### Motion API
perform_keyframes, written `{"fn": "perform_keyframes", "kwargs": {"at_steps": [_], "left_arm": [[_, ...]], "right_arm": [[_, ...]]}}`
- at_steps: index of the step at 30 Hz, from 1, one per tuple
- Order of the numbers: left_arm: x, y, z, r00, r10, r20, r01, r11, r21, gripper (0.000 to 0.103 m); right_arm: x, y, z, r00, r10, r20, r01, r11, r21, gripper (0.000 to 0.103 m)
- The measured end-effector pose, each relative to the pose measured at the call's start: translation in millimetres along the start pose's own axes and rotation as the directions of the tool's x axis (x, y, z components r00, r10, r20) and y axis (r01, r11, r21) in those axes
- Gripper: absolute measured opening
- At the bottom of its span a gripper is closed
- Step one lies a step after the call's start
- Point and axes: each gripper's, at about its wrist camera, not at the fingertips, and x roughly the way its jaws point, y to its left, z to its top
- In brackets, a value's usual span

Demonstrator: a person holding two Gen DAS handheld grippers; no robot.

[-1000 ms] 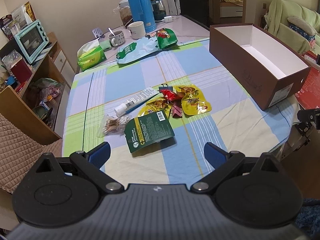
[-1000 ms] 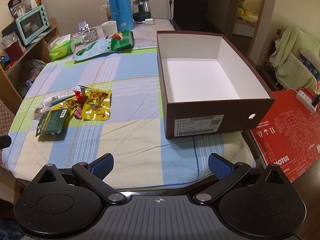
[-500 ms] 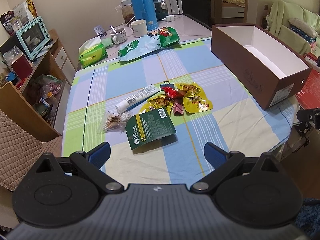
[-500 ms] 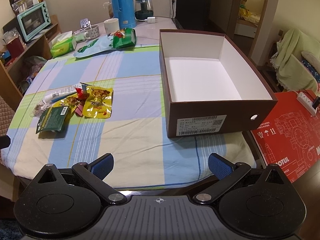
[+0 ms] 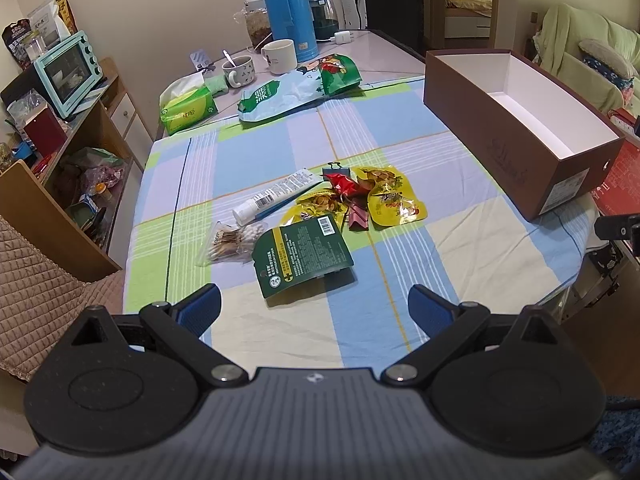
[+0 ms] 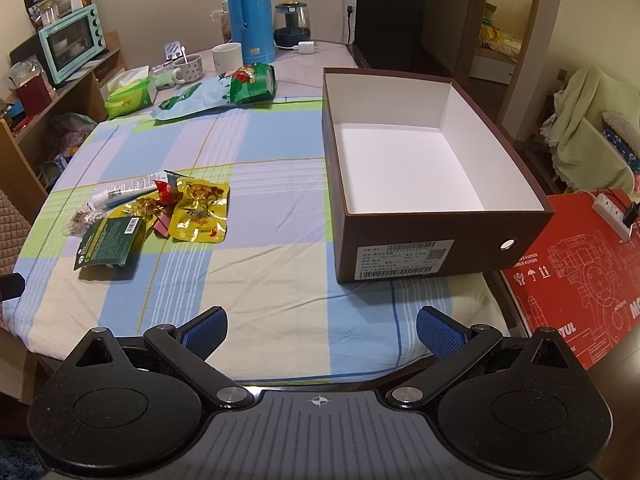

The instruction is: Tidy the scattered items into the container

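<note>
scattered items [image 5: 320, 216] (snack packets, tube, cotton swabs) sit clustered mid-table on the checked cloth [image 5: 400, 136], well apart from the brown box [image 6: 436, 168]. left gripper [image 5: 316, 304] and right gripper [image 6: 322, 330] both spread wide, holding nothing.

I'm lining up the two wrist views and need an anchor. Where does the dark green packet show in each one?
Left wrist: the green packet lies at centre, nearest item of the pile, just ahead of the open jaws.
Right wrist: the green packet lies at far left, at the pile's near end, well left of the box.
Shared landmark: the blue thermos at the table's far end, top centre in both views.
</note>
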Motion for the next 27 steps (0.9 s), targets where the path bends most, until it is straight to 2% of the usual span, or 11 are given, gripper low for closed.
{"fn": "perform_keyframes", "kwargs": {"at_steps": [19,23,27], "left_arm": [[15.6,20.0,-6.3,0.999,0.016,-0.04,-0.019,0.998,-0.065,0.099],[26.1,28.8,-8.0,0.998,-0.003,-0.06,-0.003,0.996,-0.091,0.099],[35.5,34.3,-10.3,0.998,-0.03,-0.047,0.026,0.996,-0.087,0.099]], "right_arm": [[19.2,16.5,14.3,0.998,0.063,-0.019,-0.064,0.997,-0.05,0.103],[28.0,21.5,18.8,0.995,0.094,-0.035,-0.096,0.994,-0.06,0.103],[39.5,26.3,24.8,0.99,0.129,-0.053,-0.132,0.989,-0.066,0.103]]}}
